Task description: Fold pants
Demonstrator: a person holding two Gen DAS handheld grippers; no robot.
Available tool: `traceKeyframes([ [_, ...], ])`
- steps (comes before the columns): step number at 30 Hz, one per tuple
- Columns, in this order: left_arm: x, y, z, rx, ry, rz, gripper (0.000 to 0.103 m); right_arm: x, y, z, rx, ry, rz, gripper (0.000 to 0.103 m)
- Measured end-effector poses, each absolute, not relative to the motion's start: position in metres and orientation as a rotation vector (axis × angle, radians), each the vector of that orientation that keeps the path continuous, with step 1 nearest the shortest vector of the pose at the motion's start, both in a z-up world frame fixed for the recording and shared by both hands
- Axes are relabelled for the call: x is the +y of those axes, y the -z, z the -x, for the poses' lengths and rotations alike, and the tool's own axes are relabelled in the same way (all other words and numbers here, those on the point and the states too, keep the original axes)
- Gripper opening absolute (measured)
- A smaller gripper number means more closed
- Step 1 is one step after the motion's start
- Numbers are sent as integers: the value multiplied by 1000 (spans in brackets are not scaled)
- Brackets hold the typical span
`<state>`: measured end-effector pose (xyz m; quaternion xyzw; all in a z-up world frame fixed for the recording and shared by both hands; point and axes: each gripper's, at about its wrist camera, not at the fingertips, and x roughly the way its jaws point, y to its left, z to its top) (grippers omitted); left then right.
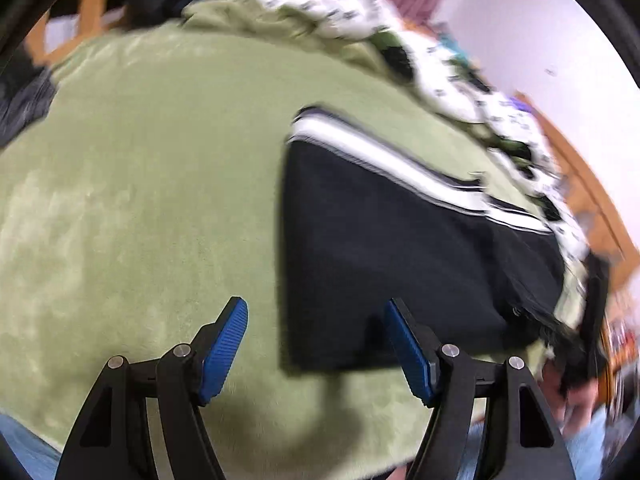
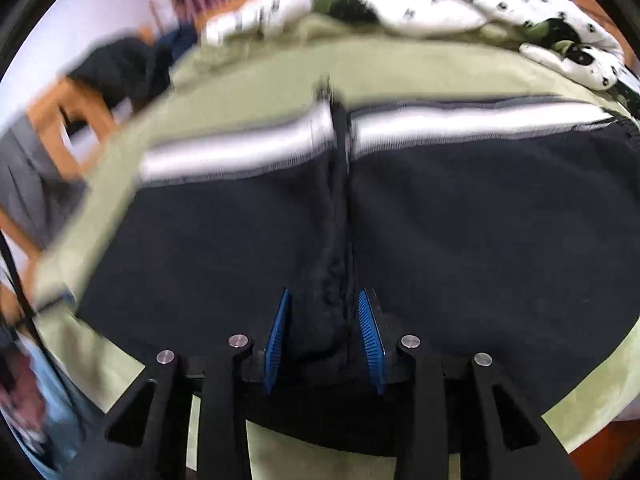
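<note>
The right gripper (image 2: 324, 340) hangs over the black pants (image 2: 480, 248), its blue pads either side of a raised central fold without clearly pressing it. The pants lie flat on a green blanket (image 2: 260, 76), white stripe (image 2: 460, 122) along their far edge. Patterned white bedding (image 2: 420, 8) is heaped beyond.

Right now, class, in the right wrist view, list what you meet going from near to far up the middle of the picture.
Right tool → black pants with a raised fold between the tool's pads → white stripe on the pants → green blanket → white patterned bedding.
</note>
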<state>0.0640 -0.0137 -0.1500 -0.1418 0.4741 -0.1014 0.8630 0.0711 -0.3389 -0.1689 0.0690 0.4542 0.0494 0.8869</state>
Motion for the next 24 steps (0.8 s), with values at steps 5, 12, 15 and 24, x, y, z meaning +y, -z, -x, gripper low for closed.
traceKeyframes([
  [5,-23,167,-62,1031,185,262,69,-362,136,-54,857,-130,-155,35],
  [12,-21,137,-83,996,187,317,67,-490,82,-44,767,212,-200,56],
  [15,-21,129,-101,970,197,320,68,-552,80,-36,741,348,-188,69],
  [24,-22,149,-172,977,215,325,66,-664,153,-70,836,331,-485,69],
])
